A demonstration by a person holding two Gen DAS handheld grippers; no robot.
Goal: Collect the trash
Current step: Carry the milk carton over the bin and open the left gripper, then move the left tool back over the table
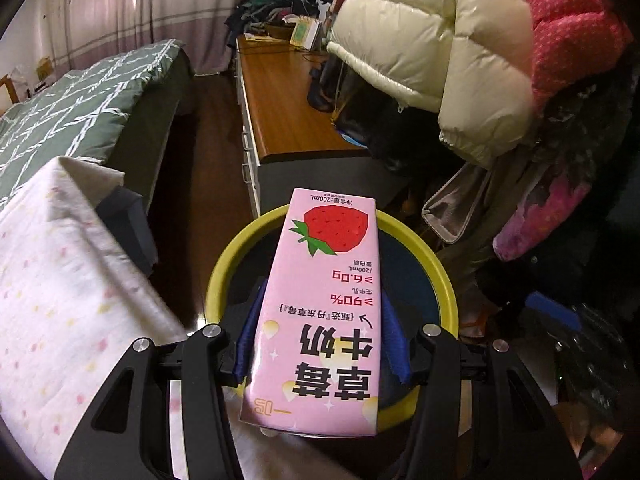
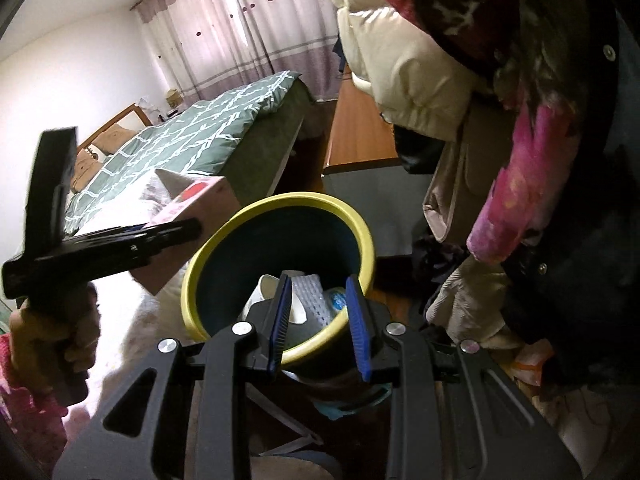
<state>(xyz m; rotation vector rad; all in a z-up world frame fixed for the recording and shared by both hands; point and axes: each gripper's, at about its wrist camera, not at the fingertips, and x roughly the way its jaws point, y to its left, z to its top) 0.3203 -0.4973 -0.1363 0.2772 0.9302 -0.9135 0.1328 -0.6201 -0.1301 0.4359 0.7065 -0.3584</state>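
Note:
My left gripper [image 1: 320, 300] is shut on a pink strawberry milk carton [image 1: 320, 304] and holds it above the yellow-rimmed bin [image 1: 436, 264]. In the right wrist view the carton [image 2: 200, 204] and the left gripper [image 2: 168, 232] hang just left of the bin's rim [image 2: 280, 204]. My right gripper [image 2: 320, 300] is open and empty, its blue pads [image 2: 280, 316] over the near rim. White and blue trash [image 2: 312, 292] lies inside the bin.
A bed with a green quilt [image 2: 208, 136] stands at left, a white spotted cloth [image 1: 52, 280] beside the bin. A wooden desk [image 1: 280, 100] runs behind it. Hanging coats [image 1: 460, 40] crowd the right side.

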